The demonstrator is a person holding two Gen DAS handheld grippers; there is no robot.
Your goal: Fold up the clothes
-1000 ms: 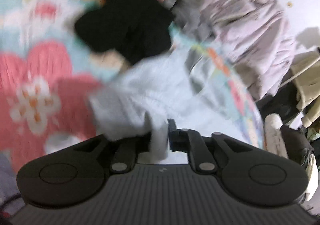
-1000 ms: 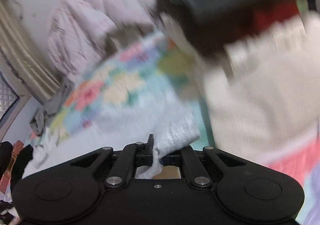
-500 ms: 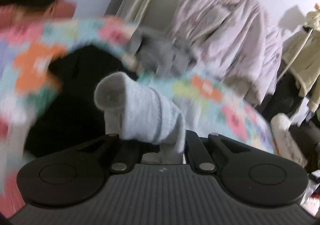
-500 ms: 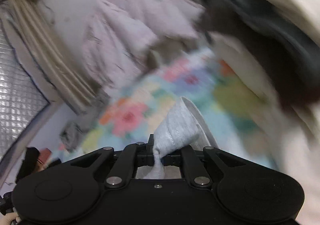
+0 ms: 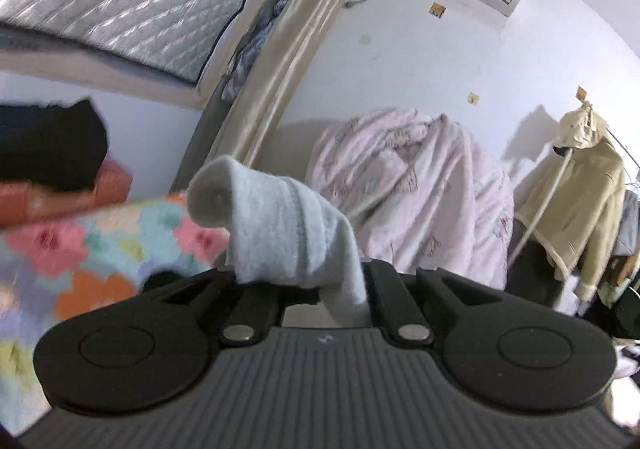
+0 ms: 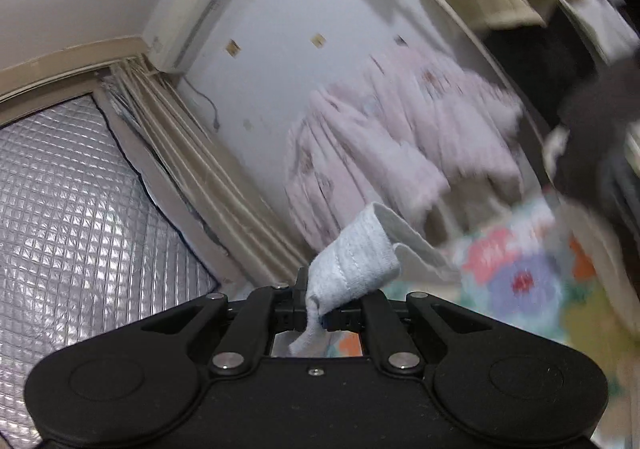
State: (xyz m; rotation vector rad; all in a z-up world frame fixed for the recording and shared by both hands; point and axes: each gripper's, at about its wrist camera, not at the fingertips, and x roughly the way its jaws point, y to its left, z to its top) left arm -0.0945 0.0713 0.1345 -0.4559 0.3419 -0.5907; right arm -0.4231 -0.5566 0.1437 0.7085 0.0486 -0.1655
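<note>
A pale blue-grey knitted garment (image 5: 288,233) is pinched in my left gripper (image 5: 320,289); its cuffed end curls up above the jaws, lifted off the bed. My right gripper (image 6: 316,313) is shut on another edge of the same light garment (image 6: 356,269), whose ribbed hem folds over the jaws. Both grippers point up toward the wall, high above the flowered bedspread (image 5: 80,249). How the cloth hangs between the two grippers is hidden.
A pink quilt (image 5: 420,189) is heaped against the wall. A black garment on a red one (image 5: 48,161) lies at the left. A beige coat (image 5: 580,201) hangs at the right. Curtains (image 6: 208,177) and a quilted silver window cover (image 6: 72,217) stand beyond the bed.
Both grippers have lifted and tilted upward with the garment held; the bed has dropped low in both views and the wall and window now fill them.
</note>
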